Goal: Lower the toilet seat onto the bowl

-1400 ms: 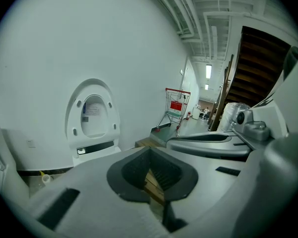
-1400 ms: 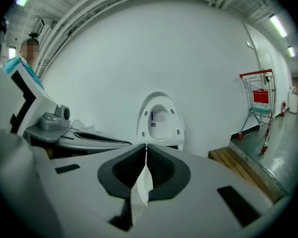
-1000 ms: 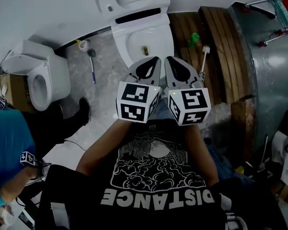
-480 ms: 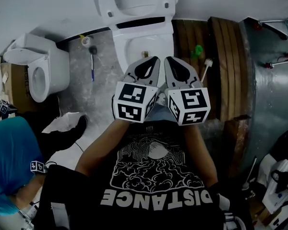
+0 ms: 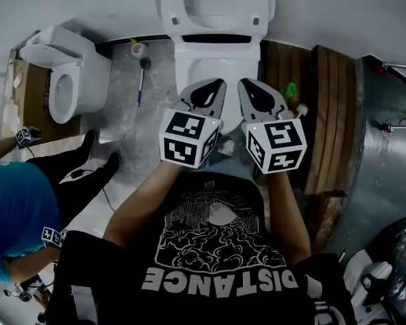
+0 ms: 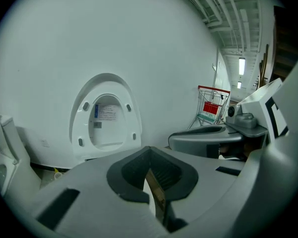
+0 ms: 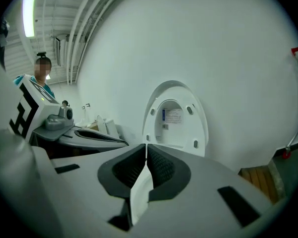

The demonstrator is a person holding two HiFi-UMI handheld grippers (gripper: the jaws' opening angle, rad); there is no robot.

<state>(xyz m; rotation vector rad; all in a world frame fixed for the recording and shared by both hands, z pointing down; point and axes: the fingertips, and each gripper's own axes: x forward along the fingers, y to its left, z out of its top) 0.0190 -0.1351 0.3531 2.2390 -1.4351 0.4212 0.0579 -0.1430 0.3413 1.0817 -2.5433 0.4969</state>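
A white toilet stands against the wall, its seat [image 5: 216,5] raised upright above the open bowl [image 5: 216,66]. The seat [image 6: 107,115] shows its underside with bumpers and a label in the left gripper view, and the seat [image 7: 175,118] stands dead ahead in the right gripper view. My left gripper [image 5: 214,87] and right gripper [image 5: 249,87] hover side by side over the bowl's front, well short of the seat. Both are shut with nothing between the jaws: left gripper [image 6: 150,150], right gripper [image 7: 146,150].
A second toilet [image 5: 64,80] sits on a cardboard box [image 5: 27,93] at the left. A brush [image 5: 142,76] lies on the floor between the toilets. Wooden planks [image 5: 325,100] lie to the right. A person in blue [image 5: 13,208] stands at the left. A red cart [image 6: 212,105] stands far right.
The toilet has shifted from left of centre to straight ahead of me, with more of the raised seat in view. Both grippers stay shut, side by side. The bystander's feet have shifted.
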